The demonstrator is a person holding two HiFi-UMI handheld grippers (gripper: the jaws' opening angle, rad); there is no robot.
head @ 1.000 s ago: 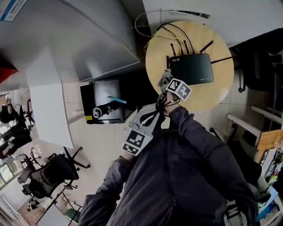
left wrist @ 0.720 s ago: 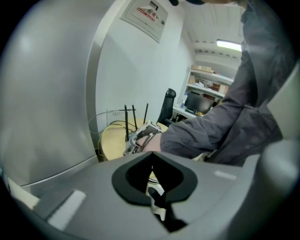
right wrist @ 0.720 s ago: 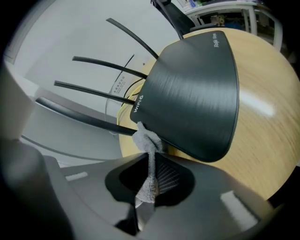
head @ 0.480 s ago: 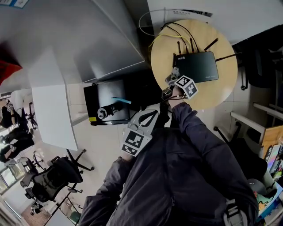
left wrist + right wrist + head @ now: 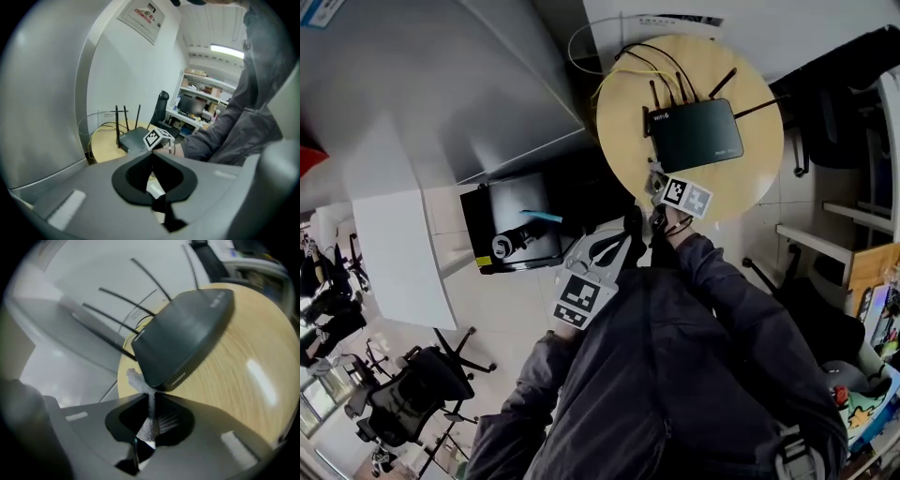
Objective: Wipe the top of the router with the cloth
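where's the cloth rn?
In the right gripper view, the cloth is pinched in the right gripper's shut jaws, its free end at the router's near corner on the round wooden table.

I see a round wooden table (image 5: 750, 178) with its far edge against a white wall (image 5: 806, 28), and pale tiled floor (image 5: 487, 309) off its left edge. A black office chair (image 5: 403, 380) stands well apart from it. In the left gripper view, cluttered shelves (image 5: 206, 93) sit under a lit ceiling strip light (image 5: 227, 48).
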